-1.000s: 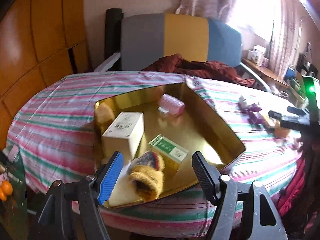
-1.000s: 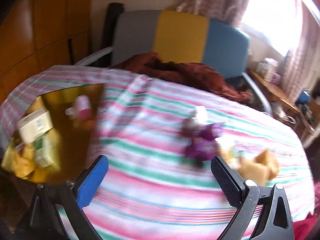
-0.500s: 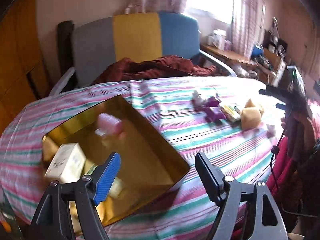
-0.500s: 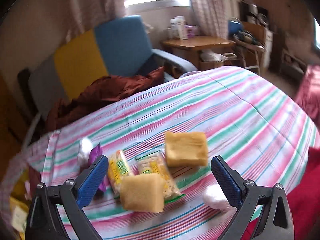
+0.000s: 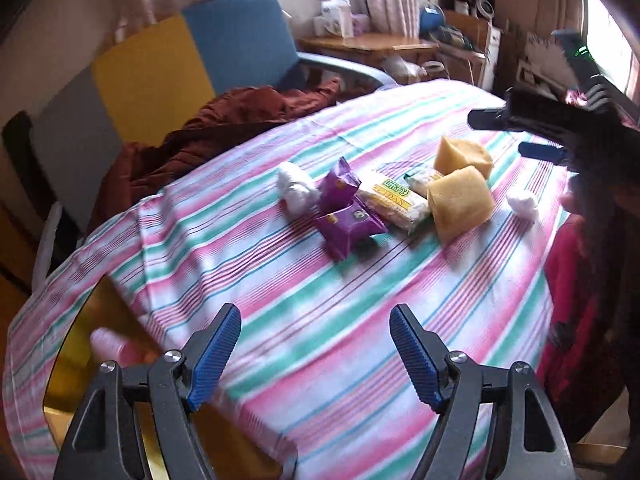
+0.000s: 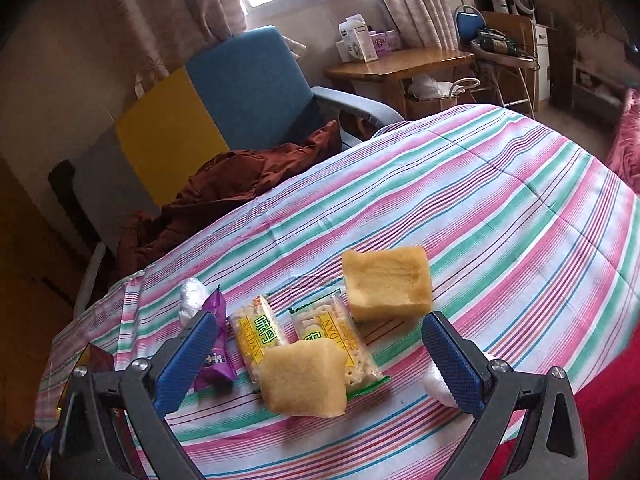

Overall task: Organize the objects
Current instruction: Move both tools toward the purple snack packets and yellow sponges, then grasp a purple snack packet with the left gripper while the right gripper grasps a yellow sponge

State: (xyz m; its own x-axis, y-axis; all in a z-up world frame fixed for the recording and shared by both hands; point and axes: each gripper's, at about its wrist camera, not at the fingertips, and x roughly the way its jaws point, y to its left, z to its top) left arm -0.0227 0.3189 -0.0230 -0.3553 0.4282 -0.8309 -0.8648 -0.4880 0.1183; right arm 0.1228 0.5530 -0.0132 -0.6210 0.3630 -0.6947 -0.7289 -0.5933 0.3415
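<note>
On the striped tablecloth (image 5: 224, 236) lie two yellow sponge blocks (image 6: 386, 284) (image 6: 304, 378), two green-and-yellow snack packets (image 6: 260, 334) (image 6: 332, 340), purple packets (image 5: 346, 226) and white wads (image 5: 294, 188) (image 5: 522, 205). My right gripper (image 6: 316, 360) is open, its fingers either side of the near sponge, just above it. My left gripper (image 5: 316, 354) is open and empty over bare cloth, well short of the pile. The gold tray (image 5: 80, 340) with a pink roll (image 5: 110, 346) is at the left wrist view's lower left. The right gripper body (image 5: 552, 120) shows at right.
A grey, yellow and blue chair (image 6: 192, 120) with a rust-red garment (image 6: 224, 188) stands behind the table. A wooden desk (image 6: 396, 64) with boxes is further back. The table's edge falls off at the right, with red fabric (image 6: 600, 396) below.
Both grippers have swung right, away from the gold tray and toward the pile of packets and sponges. My right gripper has come down close over the near sponge.
</note>
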